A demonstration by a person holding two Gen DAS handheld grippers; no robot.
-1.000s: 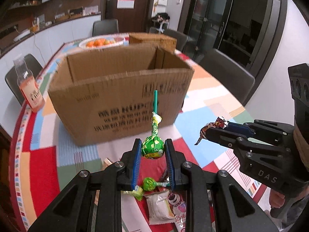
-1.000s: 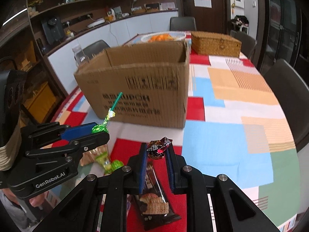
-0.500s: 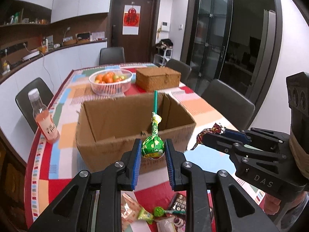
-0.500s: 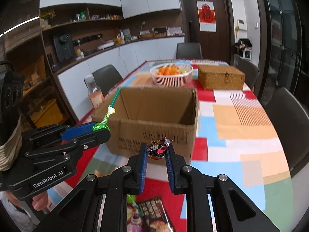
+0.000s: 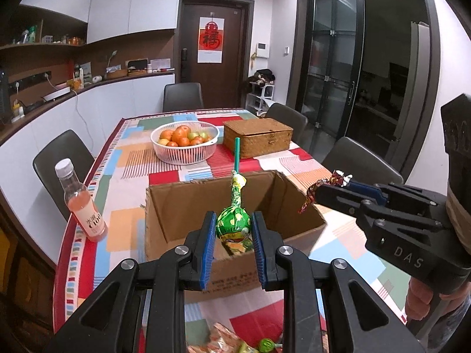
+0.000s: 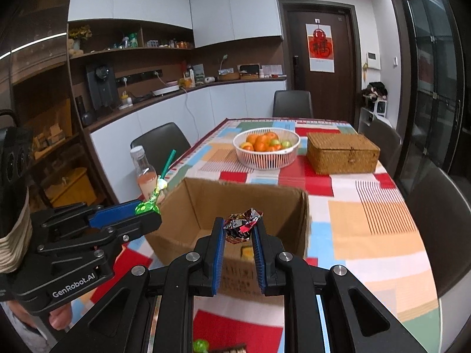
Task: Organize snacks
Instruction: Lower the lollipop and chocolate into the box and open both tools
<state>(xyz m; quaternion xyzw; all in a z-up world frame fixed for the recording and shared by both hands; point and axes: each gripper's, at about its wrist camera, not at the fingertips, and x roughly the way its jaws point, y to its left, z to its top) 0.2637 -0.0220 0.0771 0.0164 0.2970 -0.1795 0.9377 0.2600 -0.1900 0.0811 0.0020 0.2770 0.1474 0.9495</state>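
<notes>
My left gripper [image 5: 232,229] is shut on a green-wrapped lollipop [image 5: 233,225] with a green stick, held above the near wall of an open cardboard box [image 5: 182,206]. My right gripper [image 6: 238,229] is shut on a dark red foil-wrapped candy [image 6: 242,223], also above the box's [image 6: 253,200] near side. In the left wrist view the right gripper [image 5: 319,191] is to the right, with its candy [image 5: 323,182] over the box's right corner. In the right wrist view the left gripper [image 6: 147,209] holds the lollipop [image 6: 147,206] at the box's left corner. A yellow-green packet [image 5: 235,245] lies inside the box.
A white basket of fruit [image 5: 185,142] and a wicker box [image 5: 257,136] stand beyond the cardboard box. A bottle of pink drink [image 5: 81,200] stands at the table's left edge. More snacks [image 5: 235,344] lie on the tablecloth below the grippers. Chairs surround the table.
Both grippers have risen and tilted up with their sweets. The box, first seen from the side, is now below and ahead with its inside visible.
</notes>
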